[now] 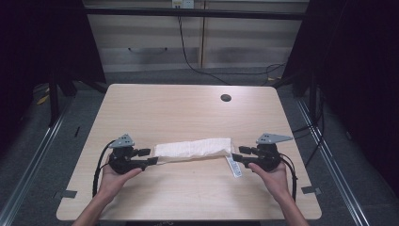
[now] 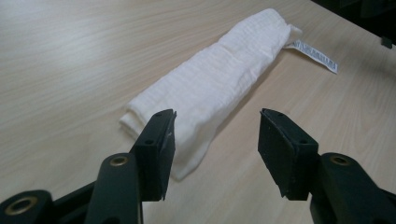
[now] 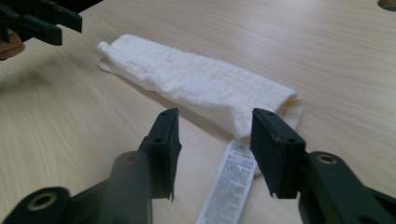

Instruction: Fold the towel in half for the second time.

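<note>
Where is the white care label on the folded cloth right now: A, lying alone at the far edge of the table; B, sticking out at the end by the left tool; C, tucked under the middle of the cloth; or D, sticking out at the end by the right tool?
D: the care label trails from the end of the white cloth nearest the right tool.

A light wooden worktop [image 1: 188, 108] with a round cable hole [image 1: 226, 98] is standing on grey carpet [image 1: 61, 155]; pale cabinets [image 1: 150, 42] are lining the back, black cables [image 1: 188, 56] trailing down.
</note>
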`<state>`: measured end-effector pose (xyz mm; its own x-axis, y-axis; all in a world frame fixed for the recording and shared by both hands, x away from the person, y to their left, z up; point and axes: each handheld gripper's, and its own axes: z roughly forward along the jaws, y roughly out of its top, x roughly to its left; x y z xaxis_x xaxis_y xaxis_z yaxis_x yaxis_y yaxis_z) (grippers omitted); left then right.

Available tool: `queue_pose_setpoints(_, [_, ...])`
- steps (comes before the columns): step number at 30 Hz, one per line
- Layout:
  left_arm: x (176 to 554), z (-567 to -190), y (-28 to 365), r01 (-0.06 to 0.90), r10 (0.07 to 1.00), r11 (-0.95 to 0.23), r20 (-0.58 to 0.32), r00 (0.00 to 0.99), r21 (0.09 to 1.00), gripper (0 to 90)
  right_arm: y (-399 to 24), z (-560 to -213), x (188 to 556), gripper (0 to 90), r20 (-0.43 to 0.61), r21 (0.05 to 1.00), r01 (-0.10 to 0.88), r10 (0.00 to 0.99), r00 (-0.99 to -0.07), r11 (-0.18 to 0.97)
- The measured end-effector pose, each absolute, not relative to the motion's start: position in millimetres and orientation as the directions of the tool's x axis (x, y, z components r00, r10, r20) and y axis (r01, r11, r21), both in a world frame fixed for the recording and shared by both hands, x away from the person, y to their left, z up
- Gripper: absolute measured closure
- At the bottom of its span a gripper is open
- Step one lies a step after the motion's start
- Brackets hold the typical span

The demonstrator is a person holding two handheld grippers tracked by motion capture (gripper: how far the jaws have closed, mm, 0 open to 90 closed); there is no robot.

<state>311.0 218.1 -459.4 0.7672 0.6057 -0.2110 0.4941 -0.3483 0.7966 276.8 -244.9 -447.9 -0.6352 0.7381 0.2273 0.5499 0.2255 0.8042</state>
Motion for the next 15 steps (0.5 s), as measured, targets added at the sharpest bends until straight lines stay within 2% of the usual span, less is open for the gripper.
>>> queue_pose_setpoints(4, [299.1, -448.1, 232.1, 0.471, 0.609, -0.325, -0.199, 0.767, 0.820, 41.6, -259.0, -445.0, 264.9, 45.4, 0.228, 0.805, 0.556, 0.756, -0.613, 0.208])
queue_pose_setpoints(9, [289.4, -448.3, 253.0, 0.496, 0.652, -0.284, -0.214, 0.728, 0.820, 34.5, -279.1, -445.2, 249.1, 38.8, 0.222, 0.812, 0.561, 0.803, -0.553, 0.162])
queue_pose_setpoints(15, [269.4, -462.6, 274.4, 0.521, 0.692, -0.248, -0.227, 0.685, 0.816, 32.3, -295.8, -451.6, 235.0, 37.9, 0.216, 0.810, 0.571, 0.838, -0.500, 0.132])
